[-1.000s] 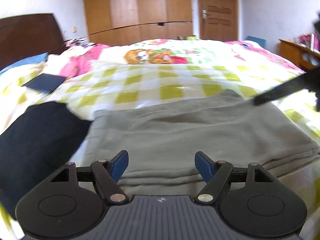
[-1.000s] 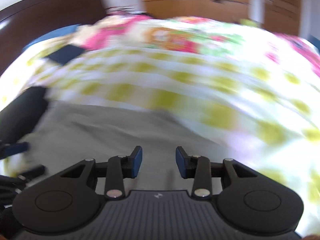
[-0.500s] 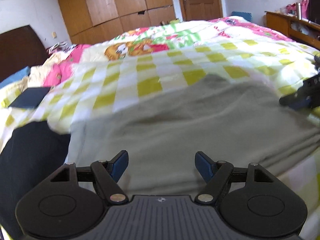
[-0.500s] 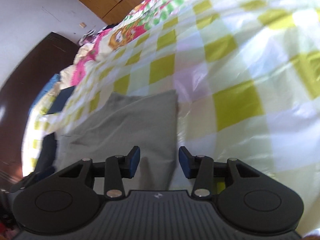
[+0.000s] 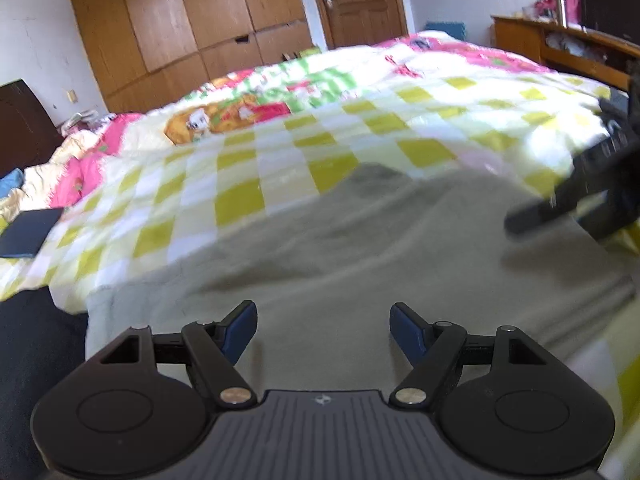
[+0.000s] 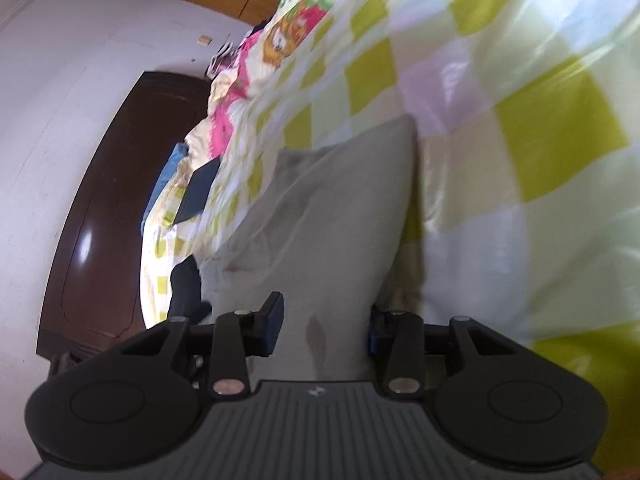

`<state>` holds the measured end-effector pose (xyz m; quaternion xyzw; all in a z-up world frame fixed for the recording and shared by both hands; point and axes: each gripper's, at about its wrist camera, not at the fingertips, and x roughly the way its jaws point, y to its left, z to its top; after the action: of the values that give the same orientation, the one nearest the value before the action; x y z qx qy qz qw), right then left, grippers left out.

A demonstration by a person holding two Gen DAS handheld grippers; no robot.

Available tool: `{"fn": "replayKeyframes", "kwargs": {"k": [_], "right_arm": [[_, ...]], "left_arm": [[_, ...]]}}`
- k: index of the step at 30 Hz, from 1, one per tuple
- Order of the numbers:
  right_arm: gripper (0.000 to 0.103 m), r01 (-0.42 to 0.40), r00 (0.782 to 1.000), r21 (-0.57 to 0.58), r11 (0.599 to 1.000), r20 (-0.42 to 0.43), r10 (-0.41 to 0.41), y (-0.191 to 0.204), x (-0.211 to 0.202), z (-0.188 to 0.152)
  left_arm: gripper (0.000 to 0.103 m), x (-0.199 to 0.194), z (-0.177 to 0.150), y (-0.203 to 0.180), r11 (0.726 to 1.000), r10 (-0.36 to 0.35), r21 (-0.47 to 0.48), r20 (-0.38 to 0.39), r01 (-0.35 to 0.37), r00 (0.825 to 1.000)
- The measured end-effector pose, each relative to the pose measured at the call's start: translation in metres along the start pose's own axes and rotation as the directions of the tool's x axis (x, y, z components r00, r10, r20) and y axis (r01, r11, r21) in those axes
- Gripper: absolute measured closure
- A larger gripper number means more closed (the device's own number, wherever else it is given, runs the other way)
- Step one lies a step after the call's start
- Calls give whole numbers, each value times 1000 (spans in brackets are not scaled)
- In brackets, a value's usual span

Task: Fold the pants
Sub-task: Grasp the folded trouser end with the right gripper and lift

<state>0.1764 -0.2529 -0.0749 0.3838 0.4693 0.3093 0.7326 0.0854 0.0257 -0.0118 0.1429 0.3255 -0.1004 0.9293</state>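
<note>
Left wrist view first: looking over the left gripper (image 5: 323,327), jaws spread wide with nothing between them, hovering over the near part of the grey pants (image 5: 360,256). Pants lying folded and fairly flat on the checkered quilt (image 5: 240,184), near the edge closest to the camera. Seeing the right gripper (image 5: 520,222) as a blurry dark shape reaching onto the pants from their right side. Also spotting a dark garment (image 5: 32,344) just left of the pants, a dark flat item (image 6: 200,192) further left on the quilt, plus a wooden wardrobe (image 5: 180,28) and door (image 5: 360,0) well behind the pants. Right wrist view, rolled sideways: jaws of the right gripper (image 6: 326,325) closing, grey pants (image 6: 332,216) sitting between the blue fingertips (image 6: 274,322), though hard telling if the pads are pressing yet. Pants running away from the gripper across the quilt (image 6: 540,120), dark headboard (image 6: 104,208) beyond them on the left.
</note>
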Motion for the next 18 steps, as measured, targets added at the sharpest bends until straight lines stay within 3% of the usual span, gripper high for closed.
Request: {"fn": "replayKeyframes", "kwargs": {"k": [2,3,4,9,13,18], "right_arm": [[69,24,1000,-37,999,3,-24,8,6,-2],[88,48,999,-51,998,3,-48,11,7,-3],[97,79,997,-52,996,3,-79,12,6,-5],[99,70,997,-14,997,24,-70,7,-7,-8],[99,56,997,-12,998,49,-55,7,-23,-8],[99,79,995,-21,997,59,-78,8,-40,-8]], "left_arm": [[17,5,7,4,1000,26,-15,20,-26,999],[17,9,10,6,999,43,-20,24,-42,999],[17,14,12,7,998,65,-23,29,-65,997],[17,39,22,-3,983,163,76,78,-169,984],[16,76,15,-17,974,173,149,-14,-169,985],[16,56,26,-26,969,198,133,74,-207,977]]}}
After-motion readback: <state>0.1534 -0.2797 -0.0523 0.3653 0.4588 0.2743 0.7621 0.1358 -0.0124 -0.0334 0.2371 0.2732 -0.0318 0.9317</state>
